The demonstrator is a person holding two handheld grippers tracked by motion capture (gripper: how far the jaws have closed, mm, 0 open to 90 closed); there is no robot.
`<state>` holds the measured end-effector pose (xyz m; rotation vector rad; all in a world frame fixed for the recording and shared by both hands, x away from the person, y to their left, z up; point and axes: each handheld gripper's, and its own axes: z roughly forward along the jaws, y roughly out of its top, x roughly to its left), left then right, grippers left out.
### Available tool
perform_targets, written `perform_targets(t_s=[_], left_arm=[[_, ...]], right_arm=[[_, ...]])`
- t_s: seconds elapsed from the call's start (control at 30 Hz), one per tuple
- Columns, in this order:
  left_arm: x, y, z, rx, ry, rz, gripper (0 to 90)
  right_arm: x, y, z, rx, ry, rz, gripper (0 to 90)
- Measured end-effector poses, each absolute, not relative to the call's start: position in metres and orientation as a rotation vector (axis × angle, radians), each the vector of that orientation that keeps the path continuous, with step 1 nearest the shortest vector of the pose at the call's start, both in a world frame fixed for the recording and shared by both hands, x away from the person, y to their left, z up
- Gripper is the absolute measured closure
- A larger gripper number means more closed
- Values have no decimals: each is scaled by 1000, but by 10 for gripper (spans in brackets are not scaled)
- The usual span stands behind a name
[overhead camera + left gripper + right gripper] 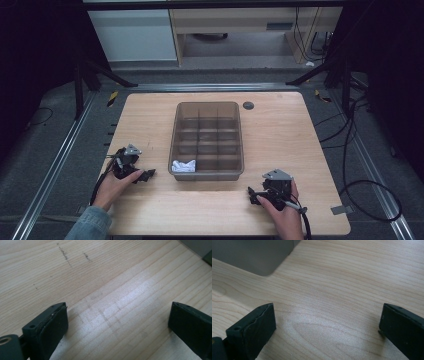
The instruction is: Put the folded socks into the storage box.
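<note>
- Grippers: two, left gripper (145, 175) and right gripper (253, 194), jaws spread wide, holding nothing.
- One divided bin (207, 175) with one white item (183, 165), too small to identify.

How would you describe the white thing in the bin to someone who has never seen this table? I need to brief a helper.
On the wooden table stands a translucent grey divided bin. Its compartment at the near left corner holds a crumpled white item; what it is cannot be told. It is the one white thing among the other compartments.
</note>
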<state>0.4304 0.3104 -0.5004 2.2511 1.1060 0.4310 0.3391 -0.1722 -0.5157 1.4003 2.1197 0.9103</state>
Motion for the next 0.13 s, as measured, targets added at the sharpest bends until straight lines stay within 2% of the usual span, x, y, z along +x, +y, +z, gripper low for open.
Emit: perform_targets(t_s=[0.13], left_arm=[[431, 311, -503, 2233, 1091, 432, 0]], right_arm=[[339, -172, -516, 1396, 2121, 911, 9]])
